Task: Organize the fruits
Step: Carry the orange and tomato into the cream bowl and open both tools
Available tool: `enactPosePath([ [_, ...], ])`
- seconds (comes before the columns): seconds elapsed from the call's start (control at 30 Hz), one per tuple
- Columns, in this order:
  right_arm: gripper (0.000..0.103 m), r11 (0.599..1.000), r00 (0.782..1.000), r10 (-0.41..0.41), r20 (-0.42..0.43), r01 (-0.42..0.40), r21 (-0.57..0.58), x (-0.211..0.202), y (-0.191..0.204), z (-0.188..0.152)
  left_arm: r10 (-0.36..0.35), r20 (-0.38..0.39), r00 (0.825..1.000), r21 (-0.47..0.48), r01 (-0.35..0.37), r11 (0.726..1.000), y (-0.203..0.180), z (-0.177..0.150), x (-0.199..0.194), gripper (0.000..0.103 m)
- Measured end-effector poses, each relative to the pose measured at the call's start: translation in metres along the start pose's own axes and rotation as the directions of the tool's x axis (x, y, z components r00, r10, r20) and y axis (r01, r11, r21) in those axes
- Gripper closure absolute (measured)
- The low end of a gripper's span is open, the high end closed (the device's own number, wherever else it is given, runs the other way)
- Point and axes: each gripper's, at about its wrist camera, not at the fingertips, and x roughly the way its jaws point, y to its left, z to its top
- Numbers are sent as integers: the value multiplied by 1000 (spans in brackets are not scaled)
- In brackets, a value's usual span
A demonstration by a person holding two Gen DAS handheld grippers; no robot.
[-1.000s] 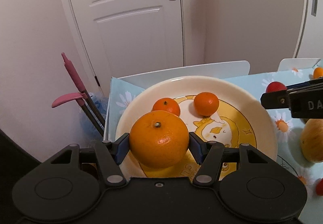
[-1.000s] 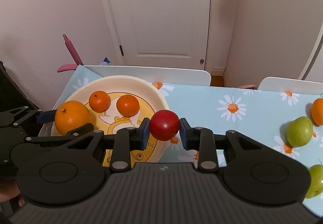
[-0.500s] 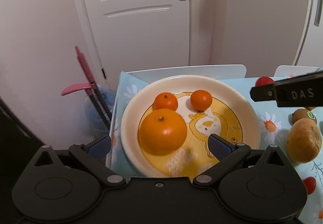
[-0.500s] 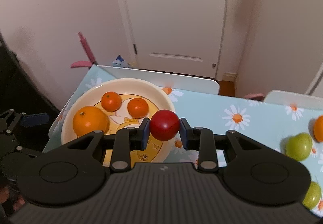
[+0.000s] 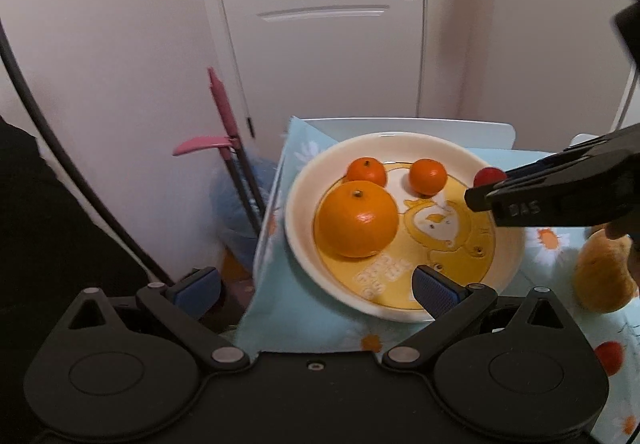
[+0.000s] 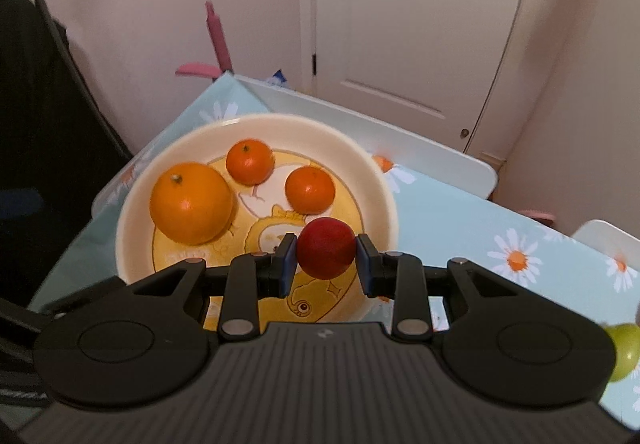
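Holding: right hand-held gripper [image 6: 326, 254] is clamped on a small red fruit [image 6: 326, 253], both blue pads pressed to its sides.
Red fruit, place: lifted over the near right part of the plate [image 6: 168, 148], above the yellow cartoon print; whether it touches the plate I cannot tell.
Left hand-held gripper [image 5: 316, 286]: jaws spread wide, nothing between them; one blue pad hangs off the counter's left edge, the other sits over the plate's near rim.
Large orange [image 5: 356, 219]: resting on the left side of the plate, stem up, clear of the left pads.
Small oranges: two on the far half of the plate; the left one [image 5: 366, 172] is just behind the large orange, the right one [image 5: 427, 177] stands a little apart from it.
Plate: cream rim, yellow centre with a cartoon duck and lettering; it stands at the left end of the counter [image 6: 460, 220].
Counter: covered by a pale blue cloth with daisies.
Right gripper from the left view: a dark arm [image 5: 560, 192] reaches in from the right, with the red fruit showing at its tip, over the plate's right rim.
Other fruit: a brownish-yellow fruit [image 5: 604, 276] lies on the cloth just right of the plate; a green fruit [image 6: 624, 352] lies at the right edge of the right view, partly hidden.
Background: white panel door [image 5: 332, 24], pink-handled broom and dustpan [image 5: 224, 124] against the wall to the left of the counter.
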Motion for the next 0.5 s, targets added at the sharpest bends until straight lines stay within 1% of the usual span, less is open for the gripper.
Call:
enactPosePath([
  [0.2,57,1000,1000,5,-16,-6,-25,15,5,-3,1,0,1000,-7,-1,1000,0,-7,-5,0],
  [0.23,52,1000,1000,3,-12,-3,-26,14,5,-3,6,-1,1000,-5,-6,1000,0,-7,-6,0],
  [0.27,37,1000,1000,-1,-2,1,-29,12,5,-3,12,-3,1000,-6,-12,1000,0,-7,-6,0],
  [0.3,28,999,1000,-7,5,7,-32,9,5,-3,16,-8,1000,-5,-16,1000,-1,-7,-6,0],
  [0.33,11,999,1000,-18,23,19,-32,3,5,-3,21,-14,1000,-5,-21,1000,-1,-7,-6,0],
  [0.37,0,999,999,-27,42,28,-30,-2,5,-4,24,-16,1000,-4,-24,1000,-2,-7,-7,0],
  [0.43,0,999,996,-38,75,40,-23,-15,4,-5,27,-12,1000,-1,-27,1000,-2,-7,-9,0],
  [0.5,0,999,996,-46,81,47,-13,-25,3,-5,23,-5,1000,2,-23,1000,-2,-7,-13,0],
])
